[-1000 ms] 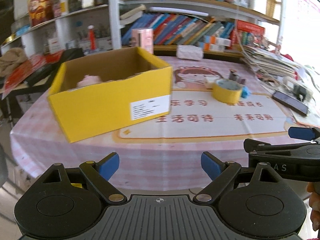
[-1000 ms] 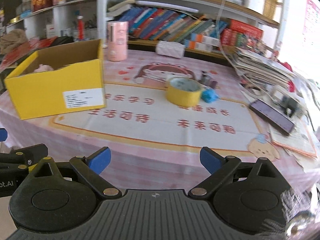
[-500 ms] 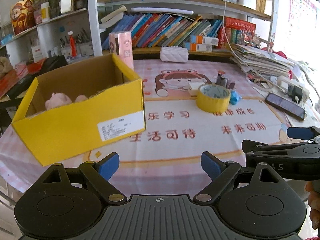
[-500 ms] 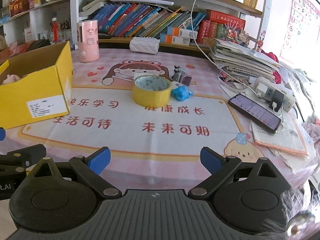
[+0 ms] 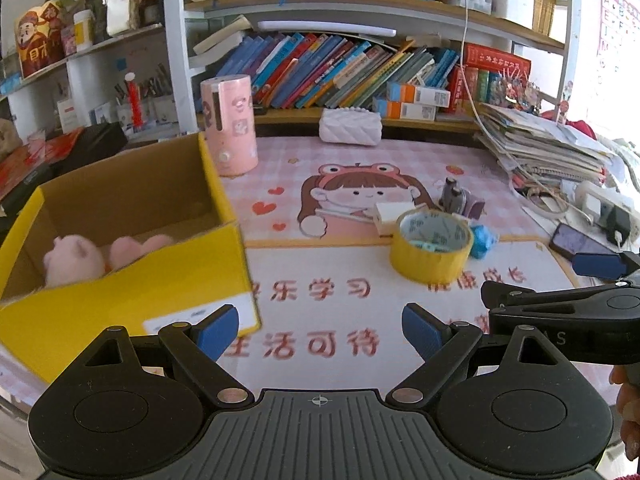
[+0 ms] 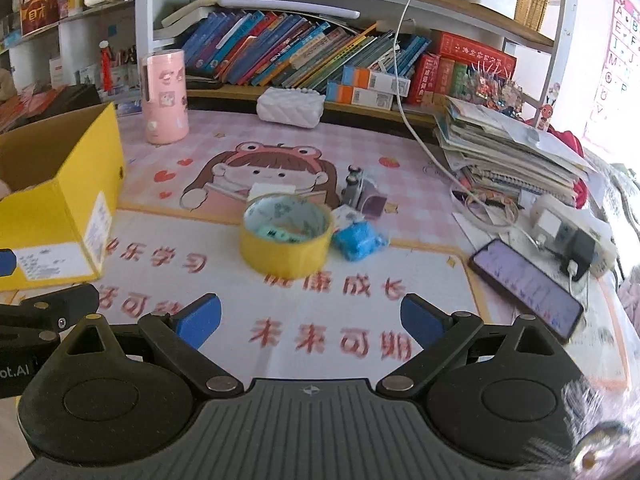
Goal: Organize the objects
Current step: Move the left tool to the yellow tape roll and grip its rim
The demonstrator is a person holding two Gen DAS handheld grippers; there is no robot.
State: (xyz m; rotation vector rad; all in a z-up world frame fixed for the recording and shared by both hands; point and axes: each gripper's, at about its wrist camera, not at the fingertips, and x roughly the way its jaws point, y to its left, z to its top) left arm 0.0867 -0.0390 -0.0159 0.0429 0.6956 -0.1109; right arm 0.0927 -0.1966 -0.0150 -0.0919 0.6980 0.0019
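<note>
A yellow cardboard box (image 5: 120,280) stands open at the left, also in the right wrist view (image 6: 60,208), with a pink plush toy (image 5: 74,260) inside. A yellow tape roll (image 5: 432,246) (image 6: 286,236) sits mid-table, with a blue wrapped item (image 6: 358,240), a small white box (image 5: 394,212) and small dark bottles (image 6: 354,188) behind it. My left gripper (image 5: 320,328) is open and empty, in front of the box's right corner. My right gripper (image 6: 310,318) is open and empty, a little short of the tape roll.
A pink cylinder (image 6: 166,96) and a white quilted pouch (image 6: 290,106) stand at the back. A bookshelf (image 6: 320,52) runs behind. At the right lie stacked papers (image 6: 512,152), a phone (image 6: 524,288), a charger (image 6: 568,236) and a white cable (image 6: 416,120).
Both grippers moved forward over the table and turned right. The box slid to the left in both views and the tape roll came nearer. Both stayed open.
</note>
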